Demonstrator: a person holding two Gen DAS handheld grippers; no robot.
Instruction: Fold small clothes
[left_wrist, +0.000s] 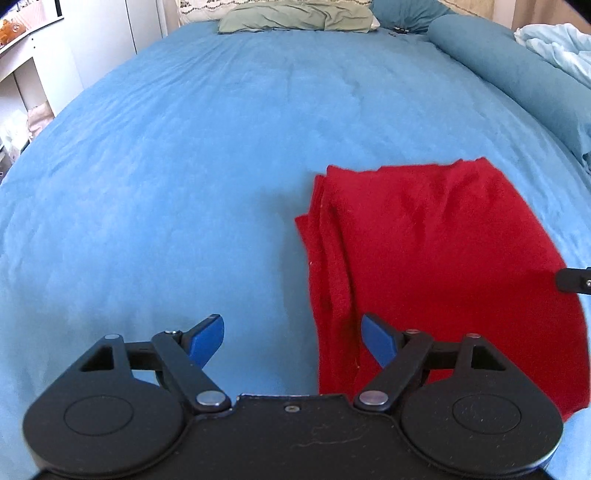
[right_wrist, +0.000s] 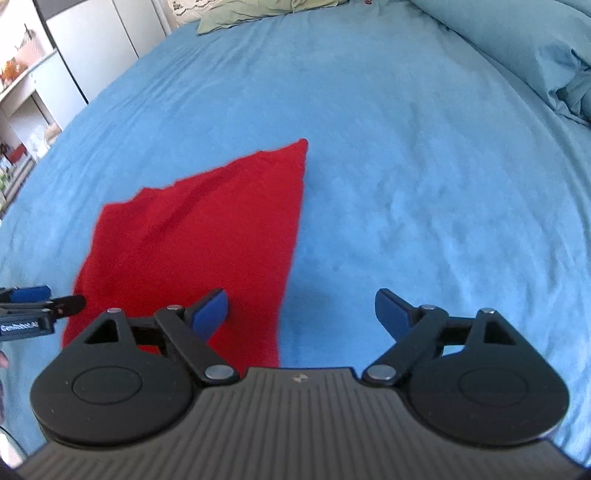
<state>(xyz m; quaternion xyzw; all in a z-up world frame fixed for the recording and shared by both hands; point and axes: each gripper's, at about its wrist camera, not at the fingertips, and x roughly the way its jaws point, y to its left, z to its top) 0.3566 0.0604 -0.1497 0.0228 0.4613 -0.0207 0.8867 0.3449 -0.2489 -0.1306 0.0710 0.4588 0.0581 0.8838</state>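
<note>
A red cloth (left_wrist: 436, 266) lies folded flat on the blue bed sheet (left_wrist: 184, 166), with layered edges along its left side. My left gripper (left_wrist: 291, 341) is open and empty, low over the cloth's near left edge. In the right wrist view the red cloth (right_wrist: 195, 243) lies left of centre. My right gripper (right_wrist: 301, 314) is open and empty, its left finger (right_wrist: 210, 314) over the cloth's near right part and its right finger over bare sheet. The left gripper's tip (right_wrist: 33, 306) shows at the left edge of that view.
A green pillow (left_wrist: 299, 16) and blue pillows (left_wrist: 517, 70) lie at the head and right side of the bed. A pale blue bundle of fabric (left_wrist: 561, 44) sits at the far right. White shelves and a cupboard (right_wrist: 74, 55) stand left of the bed.
</note>
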